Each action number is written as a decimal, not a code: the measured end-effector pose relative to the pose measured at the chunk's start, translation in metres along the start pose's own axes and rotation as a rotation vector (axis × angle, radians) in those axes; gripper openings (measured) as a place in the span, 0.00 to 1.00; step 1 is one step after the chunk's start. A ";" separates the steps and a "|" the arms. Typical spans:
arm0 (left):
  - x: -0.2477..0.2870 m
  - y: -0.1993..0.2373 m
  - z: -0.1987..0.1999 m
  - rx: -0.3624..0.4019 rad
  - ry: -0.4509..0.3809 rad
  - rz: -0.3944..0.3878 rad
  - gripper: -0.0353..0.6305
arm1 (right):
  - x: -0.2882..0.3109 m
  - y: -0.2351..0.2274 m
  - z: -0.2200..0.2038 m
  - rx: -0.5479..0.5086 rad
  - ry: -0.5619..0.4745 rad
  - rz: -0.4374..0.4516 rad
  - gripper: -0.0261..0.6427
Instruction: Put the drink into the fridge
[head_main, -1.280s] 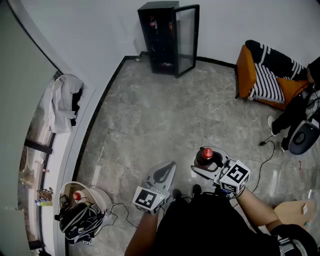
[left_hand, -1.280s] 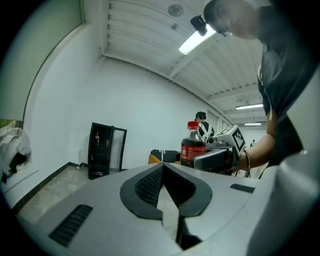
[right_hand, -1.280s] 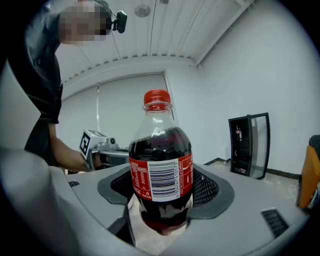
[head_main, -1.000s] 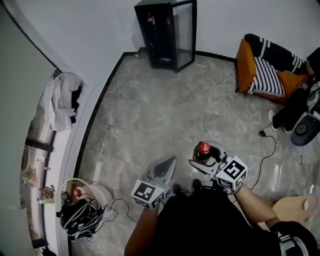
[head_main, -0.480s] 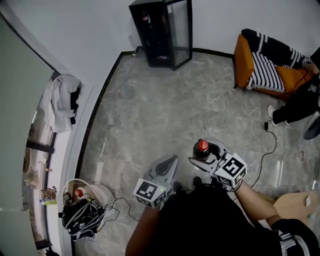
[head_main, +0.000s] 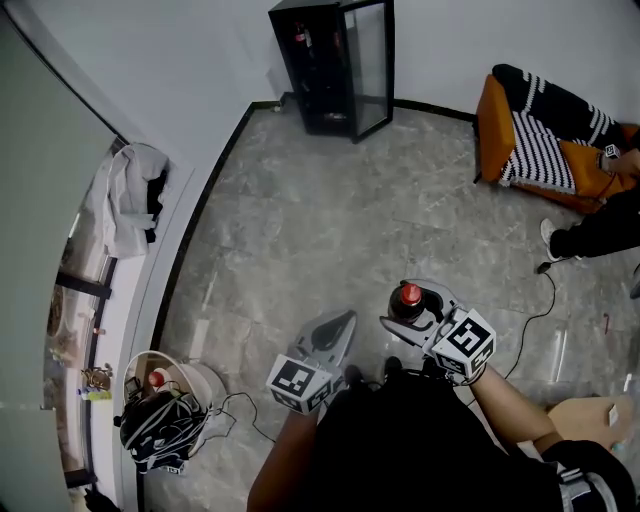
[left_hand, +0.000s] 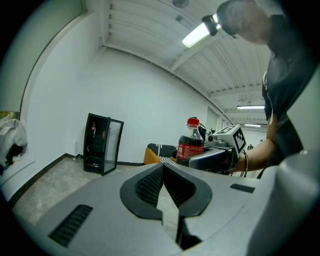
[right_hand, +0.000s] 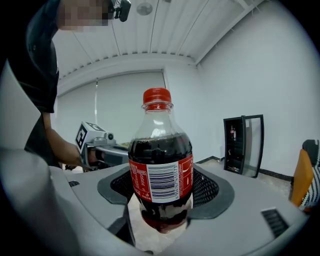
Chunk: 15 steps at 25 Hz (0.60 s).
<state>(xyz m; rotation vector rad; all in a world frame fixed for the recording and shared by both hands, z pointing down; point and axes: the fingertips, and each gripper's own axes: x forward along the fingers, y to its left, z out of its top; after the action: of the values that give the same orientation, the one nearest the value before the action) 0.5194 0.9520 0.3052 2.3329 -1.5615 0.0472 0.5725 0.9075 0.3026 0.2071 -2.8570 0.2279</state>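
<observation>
A cola bottle (right_hand: 161, 165) with a red cap stands upright between the jaws of my right gripper (right_hand: 162, 200), which is shut on it. From the head view the bottle (head_main: 407, 300) and right gripper (head_main: 425, 312) sit low and right of centre, above the floor. My left gripper (head_main: 330, 335) is beside it to the left, shut with nothing between its jaws; in the left gripper view its tips (left_hand: 162, 182) meet. The small black fridge (head_main: 335, 65) stands far off at the back wall, its glass door (head_main: 372, 70) swung open. The bottle (left_hand: 190, 147) also shows in the left gripper view.
An orange chair with a striped cushion (head_main: 535, 150) stands at the right. A person's legs (head_main: 600, 225) and a cable (head_main: 535, 300) lie right of my path. A white bucket (head_main: 165, 385) and a black bundle (head_main: 160, 435) sit lower left; cloth (head_main: 130, 200) hangs on the left sill.
The view has shifted slightly, with the fridge a little farther right and lower in the frame. Both grippers keep the same pose and the bottle stays gripped.
</observation>
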 end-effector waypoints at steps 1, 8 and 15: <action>0.002 -0.001 0.000 0.001 0.002 0.001 0.07 | -0.001 -0.002 0.000 -0.002 -0.001 0.003 0.52; 0.017 -0.007 -0.001 0.005 0.005 0.020 0.07 | -0.013 -0.020 -0.002 0.017 -0.004 0.002 0.52; 0.030 -0.013 0.000 -0.005 0.012 0.023 0.07 | -0.018 -0.040 -0.002 0.033 -0.007 0.003 0.52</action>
<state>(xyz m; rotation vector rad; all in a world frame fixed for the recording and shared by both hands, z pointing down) 0.5427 0.9300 0.3086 2.3068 -1.5803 0.0624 0.5963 0.8706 0.3053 0.2102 -2.8620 0.2750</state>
